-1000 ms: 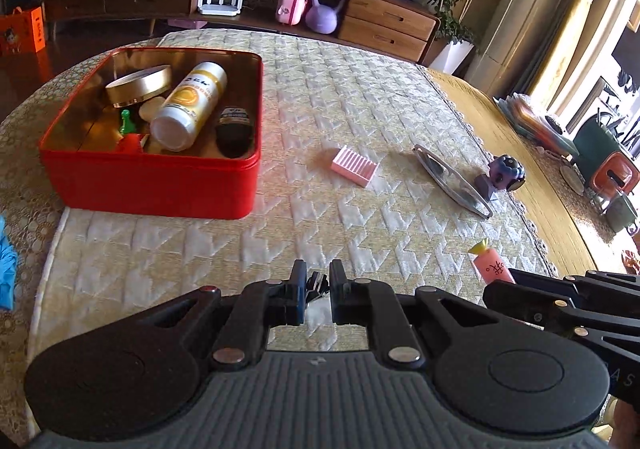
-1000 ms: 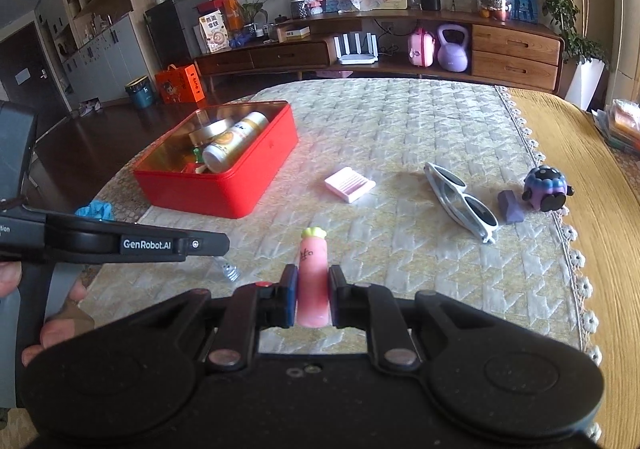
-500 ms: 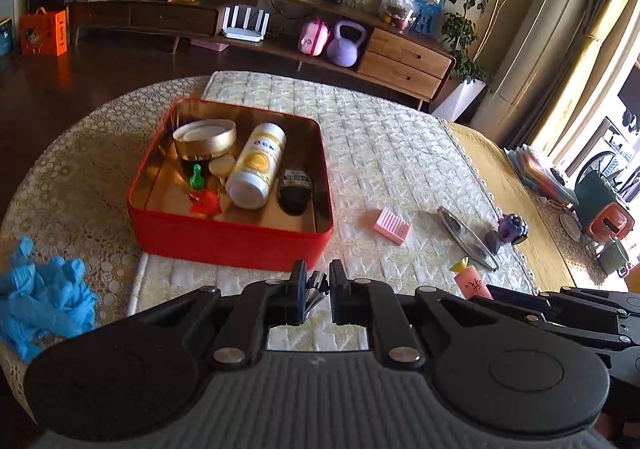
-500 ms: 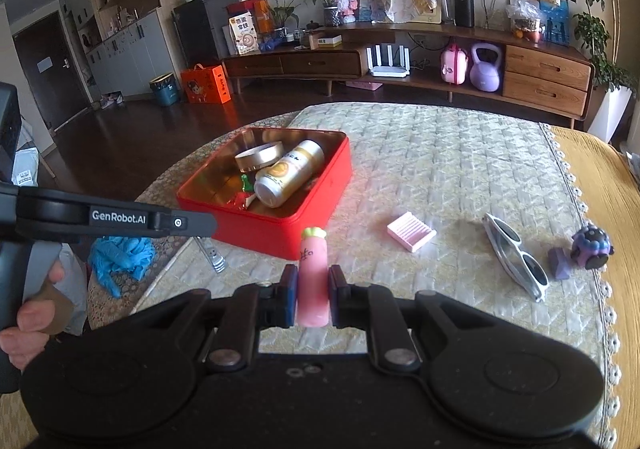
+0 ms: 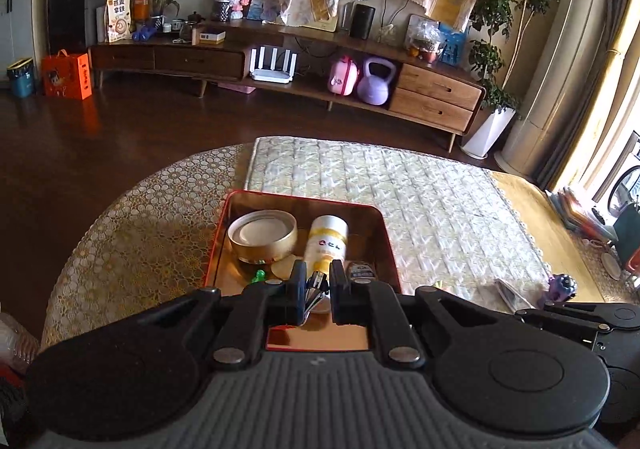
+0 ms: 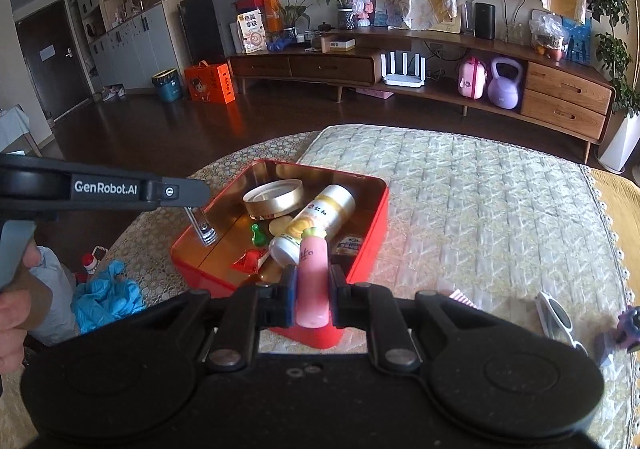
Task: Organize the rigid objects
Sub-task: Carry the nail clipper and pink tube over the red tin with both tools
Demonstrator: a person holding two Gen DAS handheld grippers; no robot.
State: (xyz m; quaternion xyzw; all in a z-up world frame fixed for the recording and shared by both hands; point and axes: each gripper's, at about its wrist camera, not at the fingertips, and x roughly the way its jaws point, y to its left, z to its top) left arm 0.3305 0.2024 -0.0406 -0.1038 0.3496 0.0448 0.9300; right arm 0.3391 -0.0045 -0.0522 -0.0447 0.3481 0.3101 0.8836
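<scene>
A red tin box (image 6: 368, 225) stands on the quilted table and also shows in the left wrist view (image 5: 224, 225). It holds a gold round tin (image 5: 262, 235), a yellow-white bottle (image 6: 316, 217), a green pawn (image 6: 257, 235) and a small dark item (image 5: 360, 271). My left gripper (image 5: 314, 291) is shut on a metal nail clipper (image 6: 202, 227) and holds it above the box's left part. My right gripper (image 6: 313, 299) is shut on a pink tube (image 6: 313, 281) above the box's near corner.
White sunglasses (image 6: 554, 319), a purple toy (image 6: 628, 327) and a pink comb-like piece (image 6: 462, 297) lie on the table to the right. Blue gloves (image 6: 106, 297) hang at the table's left edge. A low wooden cabinet (image 6: 400, 65) stands across the room.
Both grippers have moved forward and up toward the red box with their objects still held. The left one now hangs over the box, the right one over its near corner.
</scene>
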